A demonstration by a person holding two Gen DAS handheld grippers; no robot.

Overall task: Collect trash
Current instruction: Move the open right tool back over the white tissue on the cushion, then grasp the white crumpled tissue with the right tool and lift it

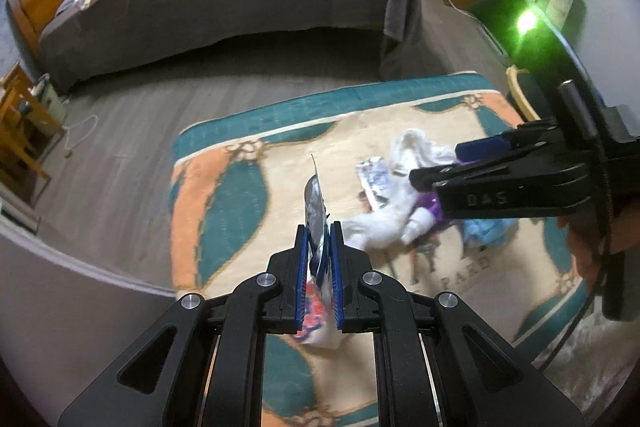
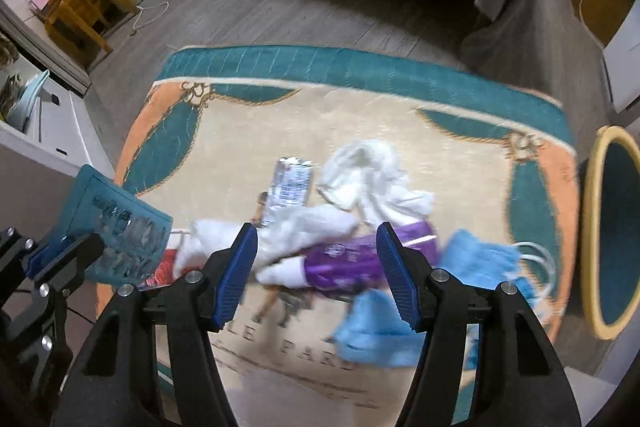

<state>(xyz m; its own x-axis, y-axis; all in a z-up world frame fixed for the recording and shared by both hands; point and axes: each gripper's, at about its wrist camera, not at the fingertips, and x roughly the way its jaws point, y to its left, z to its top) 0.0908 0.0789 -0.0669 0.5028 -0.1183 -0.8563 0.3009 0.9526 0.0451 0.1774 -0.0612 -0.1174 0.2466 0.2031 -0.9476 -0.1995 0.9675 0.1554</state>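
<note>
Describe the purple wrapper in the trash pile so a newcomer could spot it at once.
Start at the teal-bordered rug on the floor beside the bed; a trash heap lies near its middle. Under the right tongs, whose jaws stand open, lies the purple wrapper, between crumpled white tissues and blue face masks. It is the only purple piece, glossy, with white print.

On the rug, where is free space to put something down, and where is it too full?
Free: the rug between its teal border and the silver wrapper, and the strip with letters in front of the pile. Crowded: the middle, where white tissues, purple wrapper and blue masks overlap.
</note>
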